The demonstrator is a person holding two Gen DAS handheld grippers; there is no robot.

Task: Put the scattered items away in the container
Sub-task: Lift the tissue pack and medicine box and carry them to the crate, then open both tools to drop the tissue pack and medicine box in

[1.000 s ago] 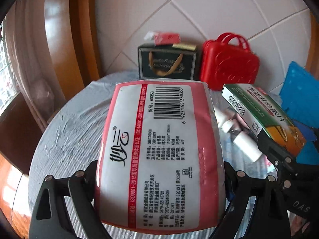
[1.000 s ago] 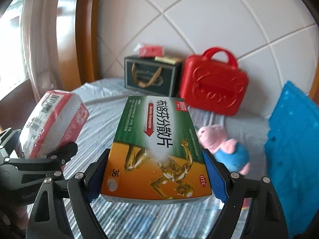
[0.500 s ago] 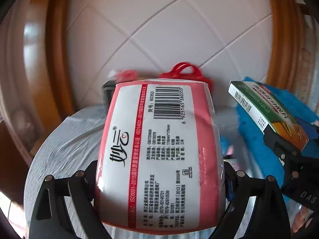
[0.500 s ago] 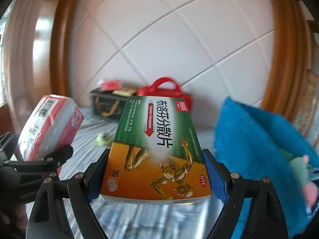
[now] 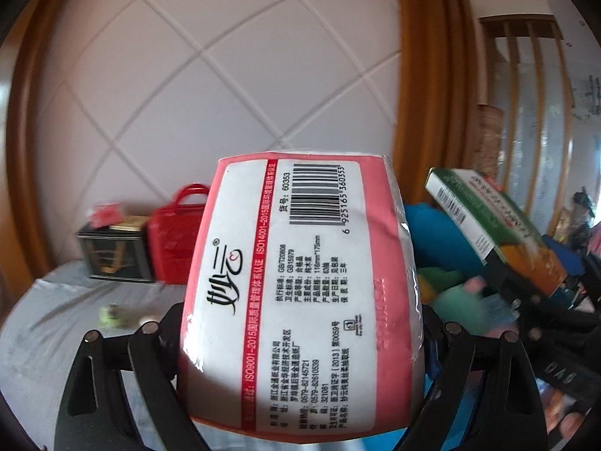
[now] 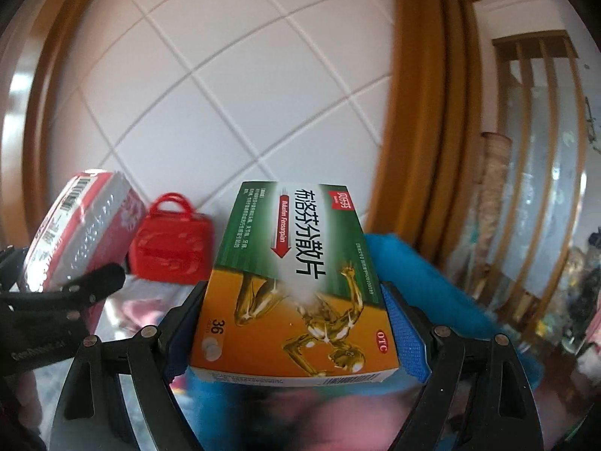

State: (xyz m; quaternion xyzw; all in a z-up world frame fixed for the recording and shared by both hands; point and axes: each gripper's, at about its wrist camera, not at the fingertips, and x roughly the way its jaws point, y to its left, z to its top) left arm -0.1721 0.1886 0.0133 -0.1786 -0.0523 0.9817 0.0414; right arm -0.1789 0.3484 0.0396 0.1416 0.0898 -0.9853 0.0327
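My left gripper [image 5: 300,338] is shut on a pink-and-white tissue pack [image 5: 300,293], held in the air above the table. My right gripper [image 6: 296,323] is shut on a green-and-orange medicine box [image 6: 296,289], also held up. The medicine box shows at the right of the left wrist view [image 5: 496,225], and the tissue pack at the left of the right wrist view [image 6: 79,225]. A blue fabric container [image 6: 424,285] lies just beyond and below the medicine box; in the left wrist view [image 5: 432,236] it holds blurred green and pink items.
A red toy suitcase [image 5: 172,240] and a dark gift box [image 5: 112,259] stand at the back of the grey-covered table [image 5: 56,323], against the tiled wall. A small green toy [image 5: 110,315] lies on the table. A wooden frame [image 6: 413,112] rises at the right.
Both grippers swung right with their loads still held. The red suitcase and gift box slid left in view; the blue container now sits just beyond both held items.
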